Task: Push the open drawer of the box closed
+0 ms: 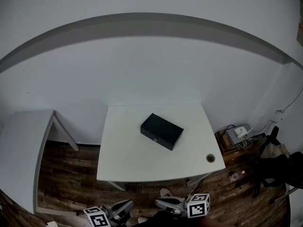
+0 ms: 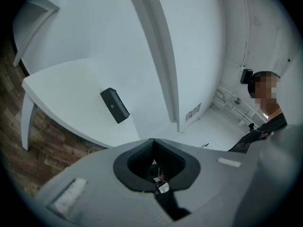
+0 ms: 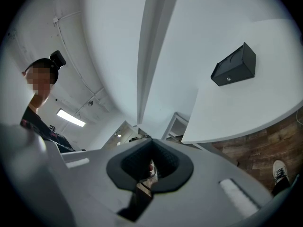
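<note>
Grey left gripper point(image 1: 129, 204), grey right gripper point(image 1: 160, 203) at bottom edge, jaws pressed together, empty.
Judged small black rectangular box point(image 1: 162, 131), mid-frame on white table point(image 1: 128, 157), light, rigid, slide-prone; best pushed squarely on drawer front point(image 1: 156, 137).

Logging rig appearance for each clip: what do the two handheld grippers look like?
The left gripper and right gripper have light grey moulded shells with dark grey ribbed pads. Each carries a white cube printed with black square markers.

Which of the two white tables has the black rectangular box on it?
The square white table straight ahead, in the middle; the black rectangular box sits on it. The other white table stands off to the left.
</note>
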Motion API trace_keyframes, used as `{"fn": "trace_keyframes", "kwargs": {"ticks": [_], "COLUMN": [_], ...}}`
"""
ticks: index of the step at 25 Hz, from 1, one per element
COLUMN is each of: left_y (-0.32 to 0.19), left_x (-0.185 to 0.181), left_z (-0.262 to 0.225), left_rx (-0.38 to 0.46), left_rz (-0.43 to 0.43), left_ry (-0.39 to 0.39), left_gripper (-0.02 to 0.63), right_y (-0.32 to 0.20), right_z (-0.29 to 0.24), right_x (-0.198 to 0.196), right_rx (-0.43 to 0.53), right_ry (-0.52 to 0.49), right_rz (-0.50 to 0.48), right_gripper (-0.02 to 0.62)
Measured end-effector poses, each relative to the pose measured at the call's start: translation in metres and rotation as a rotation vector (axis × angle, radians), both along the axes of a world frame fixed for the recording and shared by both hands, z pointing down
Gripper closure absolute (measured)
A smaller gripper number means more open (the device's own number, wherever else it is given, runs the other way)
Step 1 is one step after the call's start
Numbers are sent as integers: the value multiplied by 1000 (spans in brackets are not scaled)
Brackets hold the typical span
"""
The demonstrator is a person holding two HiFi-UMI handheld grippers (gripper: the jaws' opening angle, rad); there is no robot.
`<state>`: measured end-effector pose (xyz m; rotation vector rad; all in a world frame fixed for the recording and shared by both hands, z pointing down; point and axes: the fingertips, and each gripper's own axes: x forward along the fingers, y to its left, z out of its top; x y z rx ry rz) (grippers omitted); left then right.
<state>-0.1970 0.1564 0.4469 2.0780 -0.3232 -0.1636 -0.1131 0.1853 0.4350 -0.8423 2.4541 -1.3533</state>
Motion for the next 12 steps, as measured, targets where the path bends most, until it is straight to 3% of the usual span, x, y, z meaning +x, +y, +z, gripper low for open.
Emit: {"fn": "trace_keyframes", "kwargs": {"ticks": [12], "left_y": [-1], "left_x": [-2], "left_z": [4], "left_rx": [-22], "left_rz": [0], "left_ry": [17], "left_gripper": [603], "right_y": [0], "right_z": [3], "right_x": [-6], "right_rx": [-13], "right_ry": [11], "right_rz": [-30], "right_gripper": [592]}}
